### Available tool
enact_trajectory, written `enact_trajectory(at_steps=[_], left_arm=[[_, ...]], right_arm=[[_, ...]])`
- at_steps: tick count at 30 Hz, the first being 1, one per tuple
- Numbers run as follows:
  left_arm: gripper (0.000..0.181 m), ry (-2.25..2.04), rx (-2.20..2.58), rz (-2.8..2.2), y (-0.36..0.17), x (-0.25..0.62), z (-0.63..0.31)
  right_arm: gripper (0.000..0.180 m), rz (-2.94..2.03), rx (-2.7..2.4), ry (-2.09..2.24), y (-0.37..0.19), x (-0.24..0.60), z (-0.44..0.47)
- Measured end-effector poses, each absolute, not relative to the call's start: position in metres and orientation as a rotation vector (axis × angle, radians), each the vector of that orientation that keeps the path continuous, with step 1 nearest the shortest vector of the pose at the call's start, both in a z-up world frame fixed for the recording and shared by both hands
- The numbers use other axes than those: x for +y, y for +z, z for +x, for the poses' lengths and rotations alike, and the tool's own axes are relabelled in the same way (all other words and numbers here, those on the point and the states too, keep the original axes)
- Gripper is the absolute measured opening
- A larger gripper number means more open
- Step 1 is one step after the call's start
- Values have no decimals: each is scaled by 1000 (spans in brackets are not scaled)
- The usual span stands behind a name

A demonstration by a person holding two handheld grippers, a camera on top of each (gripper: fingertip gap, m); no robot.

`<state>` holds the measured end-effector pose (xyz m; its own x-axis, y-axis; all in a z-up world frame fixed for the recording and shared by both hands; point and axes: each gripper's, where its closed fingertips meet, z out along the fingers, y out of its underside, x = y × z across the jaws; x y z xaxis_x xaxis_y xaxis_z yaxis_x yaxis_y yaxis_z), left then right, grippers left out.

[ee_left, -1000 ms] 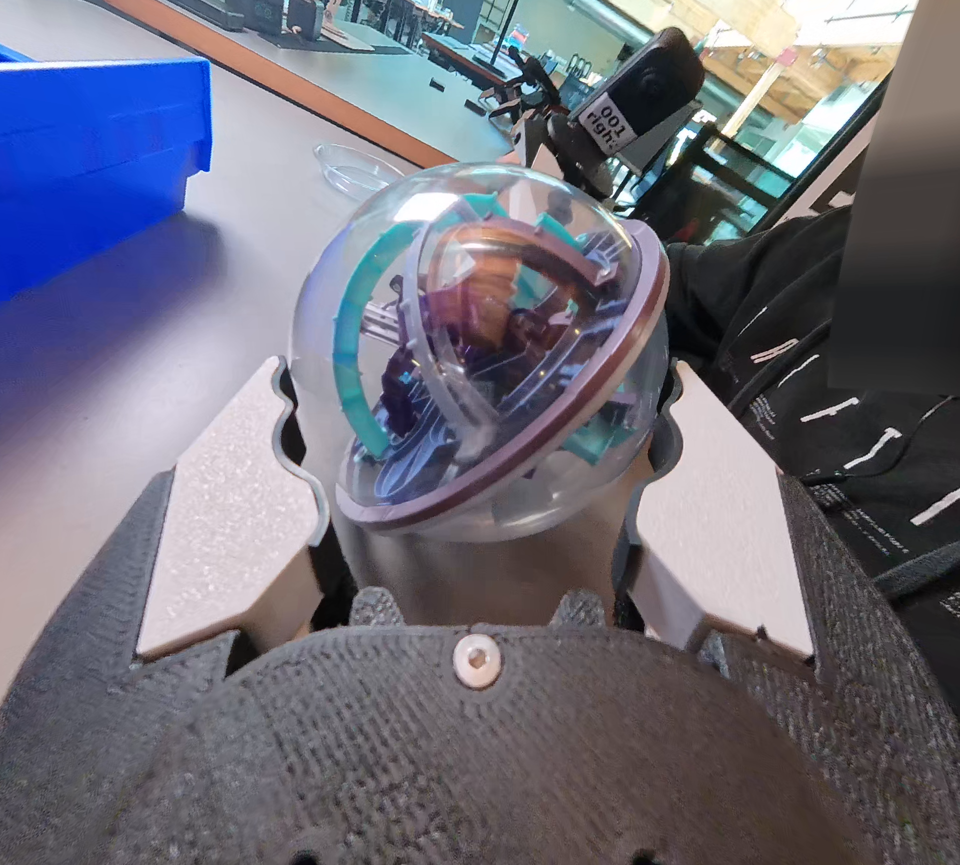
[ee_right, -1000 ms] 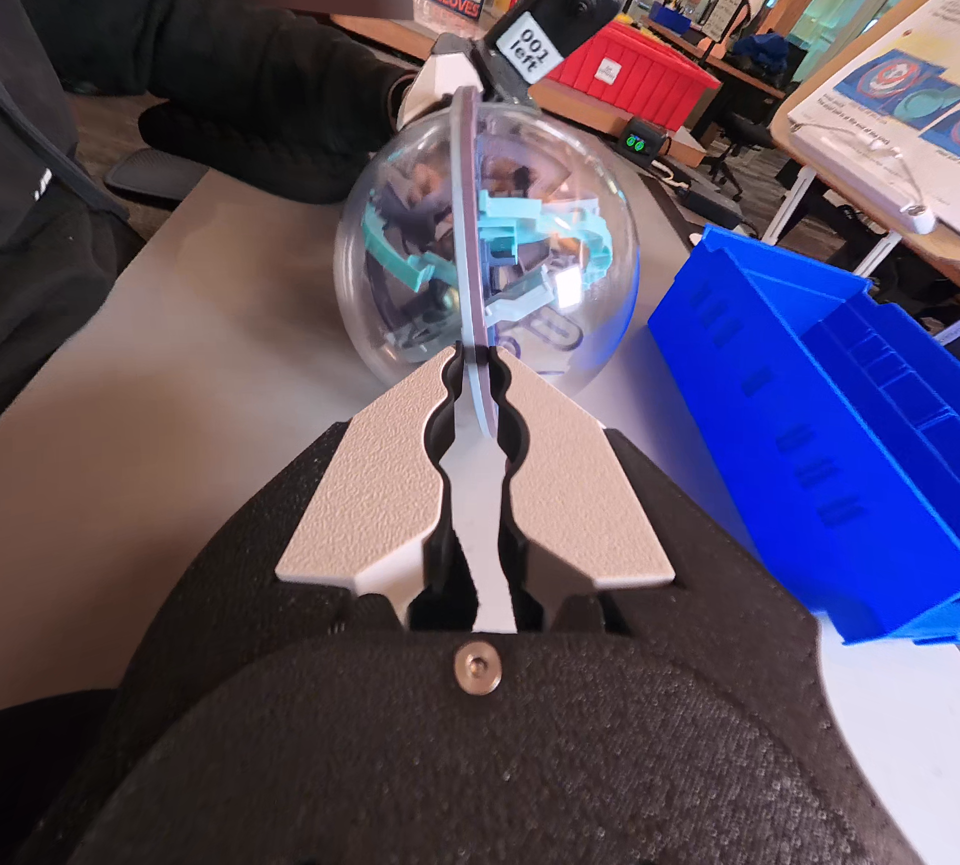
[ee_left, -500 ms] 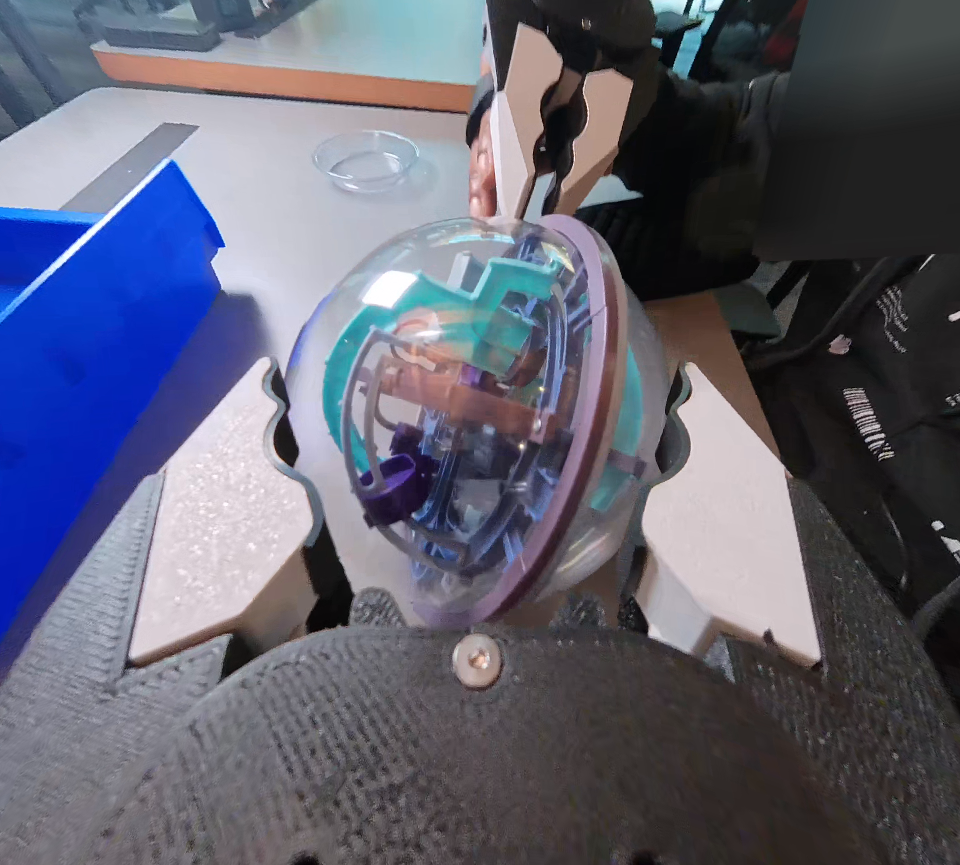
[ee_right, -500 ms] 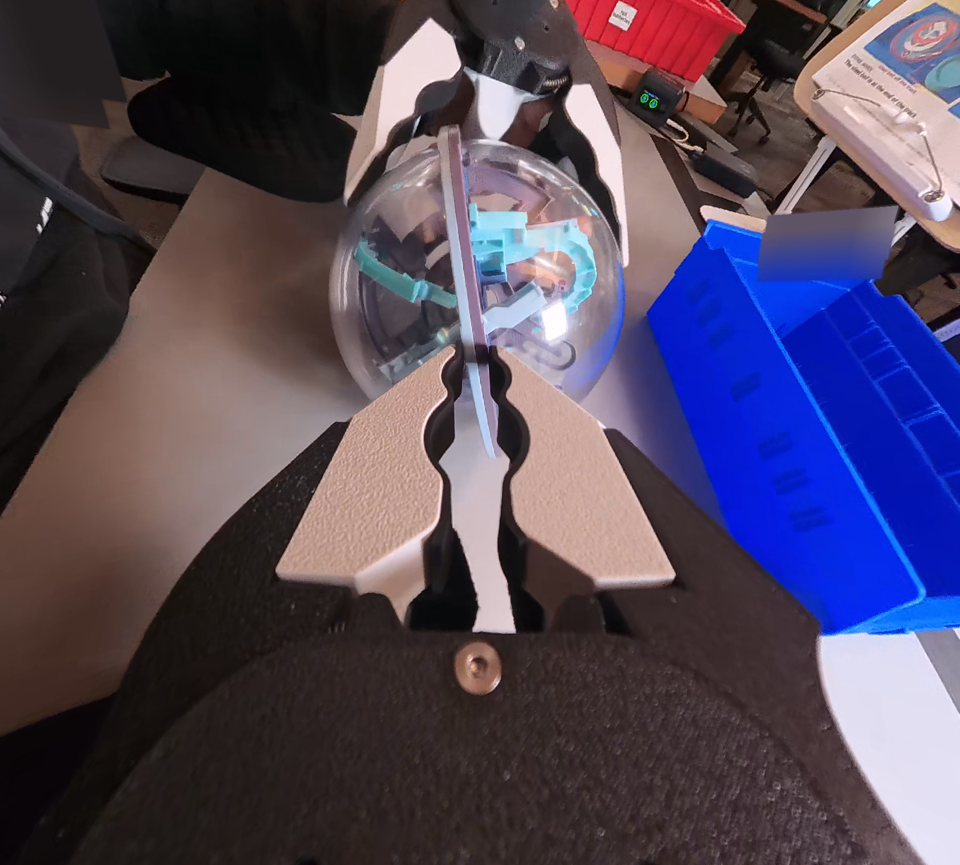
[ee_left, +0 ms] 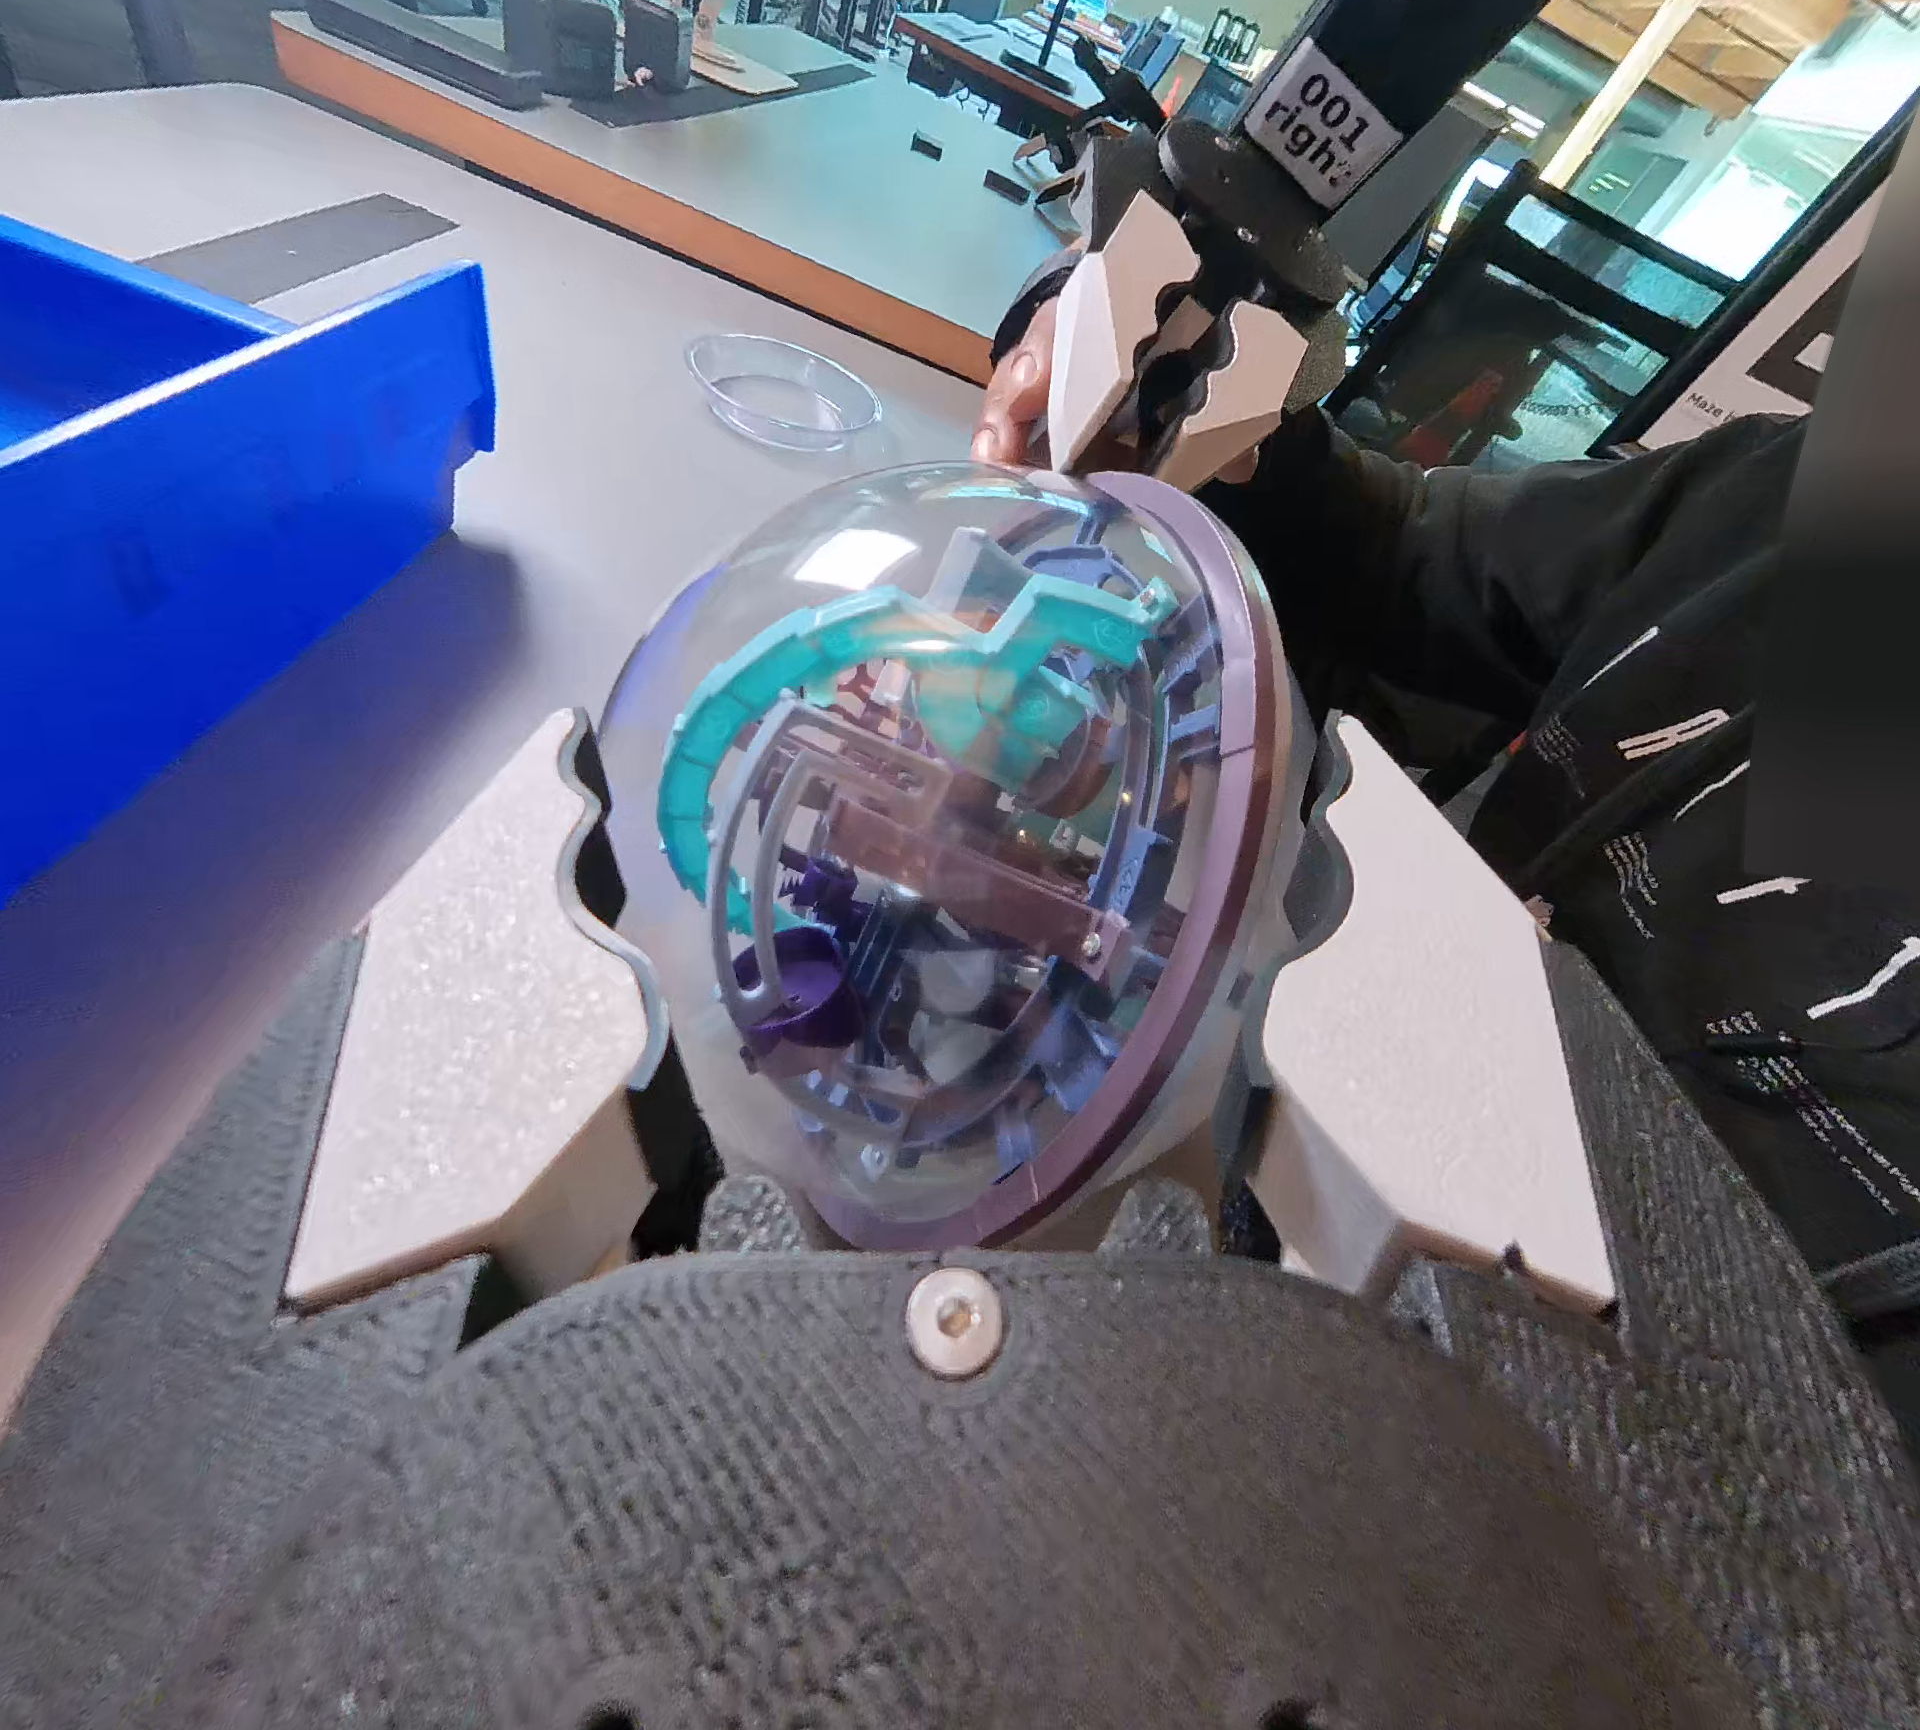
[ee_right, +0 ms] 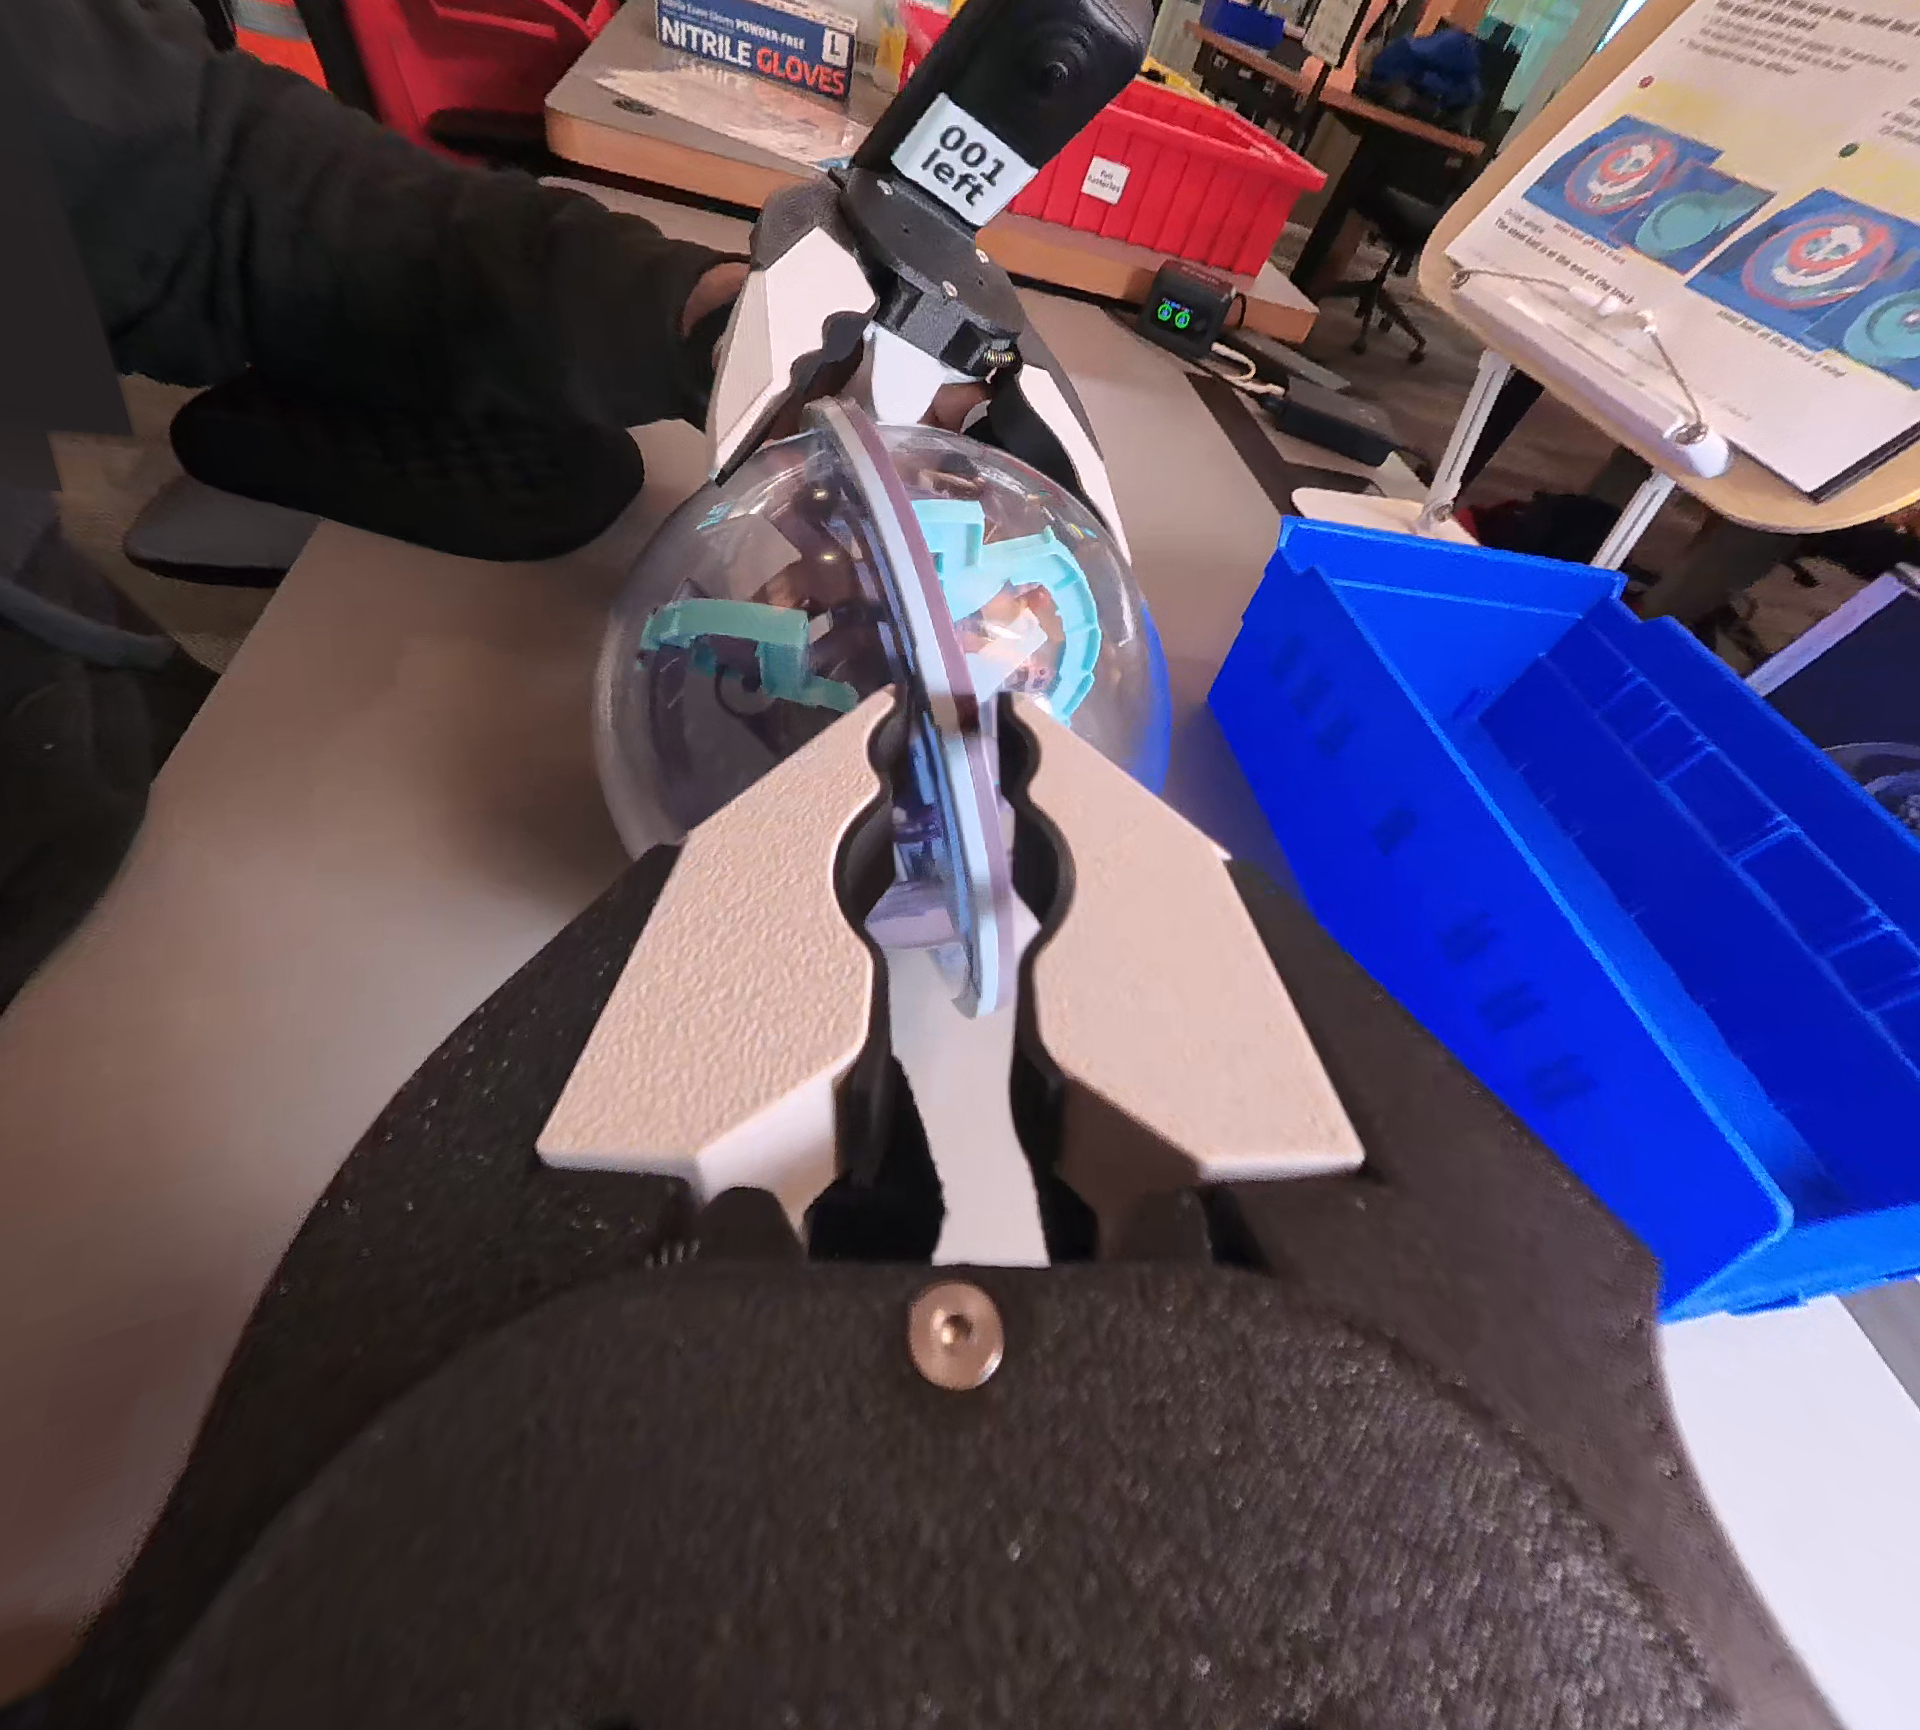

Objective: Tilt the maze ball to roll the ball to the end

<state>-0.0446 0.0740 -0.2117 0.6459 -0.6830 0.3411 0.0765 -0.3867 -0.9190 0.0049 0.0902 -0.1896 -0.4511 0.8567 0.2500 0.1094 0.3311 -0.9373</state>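
Observation:
The maze ball (ee_left: 956,849) is a clear sphere with teal, purple and brown tracks and a purple rim around its middle. My left gripper (ee_left: 956,724) holds it across its width, one finger on each side of the sphere. My right gripper (ee_right: 948,709) is shut on the rim's edge at the far side from the left one; it also shows in the left wrist view (ee_left: 1153,454). The left gripper (ee_right: 914,433) shows behind the maze ball (ee_right: 790,641) in the right wrist view. The rim leans off vertical. I cannot pick out the small ball inside.
A blue bin (ee_left: 208,485) stands close beside the maze ball on the grey table (ee_right: 364,849); it also shows in the right wrist view (ee_right: 1558,849). A clear dish (ee_left: 779,397) lies farther back. A person in black sleeves (ee_left: 1558,641) holds both grippers. A picture board (ee_right: 1714,226) stands behind the bin.
The maze ball has been turned between the grippers: its rim, upright in the right wrist view half a second ago, now leans over. The right gripper has shifted right in the left wrist view.

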Motion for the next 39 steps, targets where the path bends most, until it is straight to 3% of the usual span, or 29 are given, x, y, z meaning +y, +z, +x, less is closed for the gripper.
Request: enact_trajectory(at_steps=[10, 21, 39], left_arm=[[131, -862, 617, -1727, -213, 61, -40], [129, -868, 735, -1602, -211, 46, -34], [125, -945, 673, -1590, -216, 45, -54]], right_arm=[[30, -777, -1925, 1033, -233, 107, 22], [7, -680, -1906, 1124, -250, 87, 30], [7, -835, -1831, 1300, -237, 86, 23]])
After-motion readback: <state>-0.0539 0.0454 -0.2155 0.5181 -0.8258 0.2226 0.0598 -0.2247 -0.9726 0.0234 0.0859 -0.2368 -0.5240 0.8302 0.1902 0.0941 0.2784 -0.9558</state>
